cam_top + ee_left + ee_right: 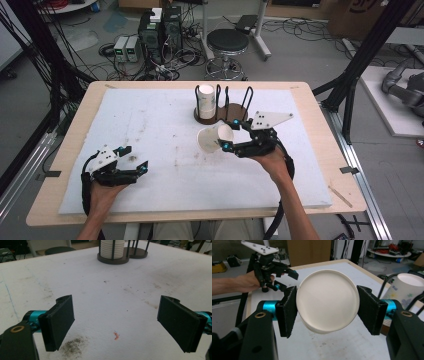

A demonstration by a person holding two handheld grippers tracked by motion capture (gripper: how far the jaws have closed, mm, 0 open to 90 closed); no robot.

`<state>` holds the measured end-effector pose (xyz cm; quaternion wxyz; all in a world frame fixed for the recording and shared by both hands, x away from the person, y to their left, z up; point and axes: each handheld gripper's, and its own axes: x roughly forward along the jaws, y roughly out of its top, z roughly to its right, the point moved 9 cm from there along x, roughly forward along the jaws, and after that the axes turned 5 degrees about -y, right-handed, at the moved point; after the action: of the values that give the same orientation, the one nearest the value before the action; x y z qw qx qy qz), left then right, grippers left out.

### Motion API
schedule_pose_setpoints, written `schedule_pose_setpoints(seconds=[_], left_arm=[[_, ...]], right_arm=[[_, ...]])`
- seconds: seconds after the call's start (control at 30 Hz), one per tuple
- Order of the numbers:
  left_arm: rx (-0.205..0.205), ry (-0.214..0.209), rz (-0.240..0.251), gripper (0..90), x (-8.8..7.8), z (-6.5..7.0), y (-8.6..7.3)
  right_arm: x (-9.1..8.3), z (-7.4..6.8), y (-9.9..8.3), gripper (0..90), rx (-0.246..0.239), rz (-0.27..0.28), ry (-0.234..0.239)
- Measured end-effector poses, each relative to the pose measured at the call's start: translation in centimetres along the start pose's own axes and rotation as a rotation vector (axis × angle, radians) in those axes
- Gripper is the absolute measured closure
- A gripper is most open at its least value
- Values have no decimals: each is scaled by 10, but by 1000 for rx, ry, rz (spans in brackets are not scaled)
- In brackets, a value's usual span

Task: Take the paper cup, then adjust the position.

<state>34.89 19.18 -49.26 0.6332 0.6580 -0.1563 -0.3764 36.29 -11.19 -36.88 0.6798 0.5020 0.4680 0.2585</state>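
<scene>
White paper cup (327, 301) sat pinched on its side in the right claw (327, 307), above the worktop (150, 150) just before the dark holder (220, 116). The right claw view showed its flat base; the high view showed its open mouth. The left claw (116, 322) rested spread and empty. The holder's stacked cups (111, 248) were cut off in the left claw view.
</scene>
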Motion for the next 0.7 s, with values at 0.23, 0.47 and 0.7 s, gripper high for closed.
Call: schedule_pose_setpoints(seconds=[0.23,0.47,0.7], left_arm=[[0,10,13,140,-1,0,1],[-1,4,27,140,-3,-1,1],[-4,1,32,140,-3,-1,2]], right_arm=[[7,-16,-9,375,-29,2,34],[12,-15,-12,374,-26,-10,39],[14,-15,-11,374,-31,-8,42]])
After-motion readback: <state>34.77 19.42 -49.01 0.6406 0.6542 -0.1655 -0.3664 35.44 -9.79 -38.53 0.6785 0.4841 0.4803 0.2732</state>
